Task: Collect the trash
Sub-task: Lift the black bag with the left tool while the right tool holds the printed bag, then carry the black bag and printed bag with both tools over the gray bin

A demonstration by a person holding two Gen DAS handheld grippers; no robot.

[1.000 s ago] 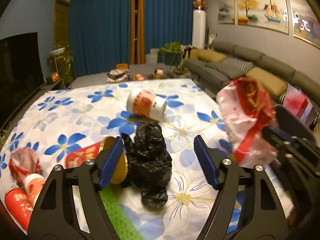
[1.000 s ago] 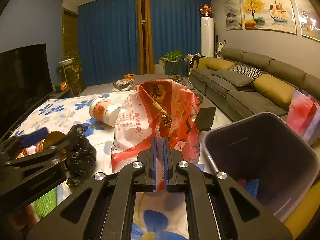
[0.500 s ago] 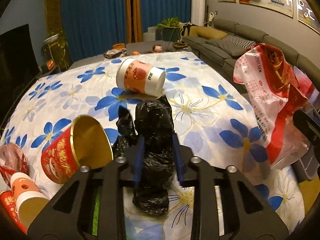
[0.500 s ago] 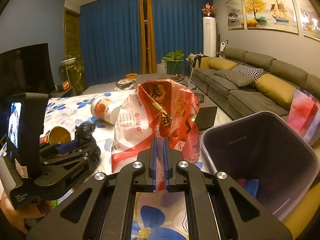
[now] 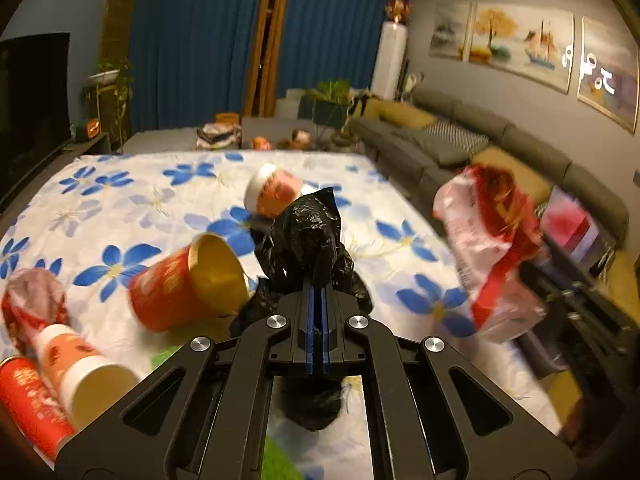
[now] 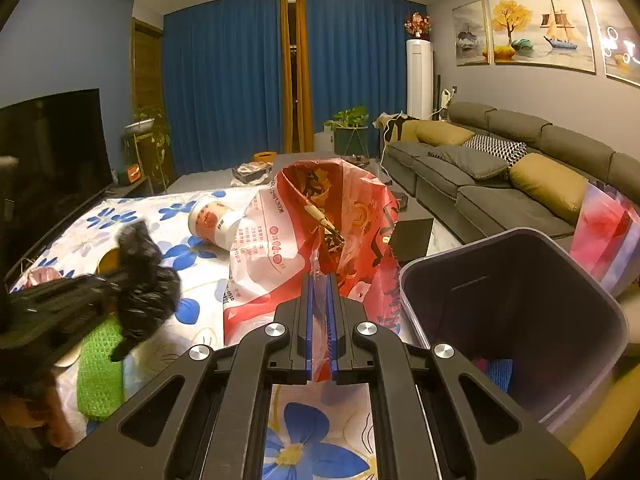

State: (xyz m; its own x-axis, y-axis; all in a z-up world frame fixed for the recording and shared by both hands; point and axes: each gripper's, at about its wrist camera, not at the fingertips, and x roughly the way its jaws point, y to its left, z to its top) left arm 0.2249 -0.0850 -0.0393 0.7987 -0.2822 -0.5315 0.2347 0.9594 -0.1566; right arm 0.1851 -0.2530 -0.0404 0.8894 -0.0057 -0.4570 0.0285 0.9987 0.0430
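Note:
My left gripper [image 5: 318, 300] is shut on a crumpled black plastic bag [image 5: 308, 236] and holds it off the flowered cloth [image 5: 120, 208]. The bag also shows in the right wrist view [image 6: 146, 280]. My right gripper [image 6: 320, 292] is shut on a red and white plastic bag [image 6: 320, 224], held just left of a dark trash bin [image 6: 516, 308]. The same red bag shows at the right of the left wrist view [image 5: 488, 240].
On the cloth lie a red cup with a gold inside [image 5: 188, 284], an orange and white cup [image 5: 276, 194], a white-bottomed cup [image 5: 80, 372], a red can [image 5: 28, 404] and a green mesh piece [image 6: 100, 368]. A grey sofa [image 6: 500, 168] stands at the right.
My left gripper closed on the black bag and lifted it off the cloth. My right gripper has stayed shut on the red bag beside the bin.

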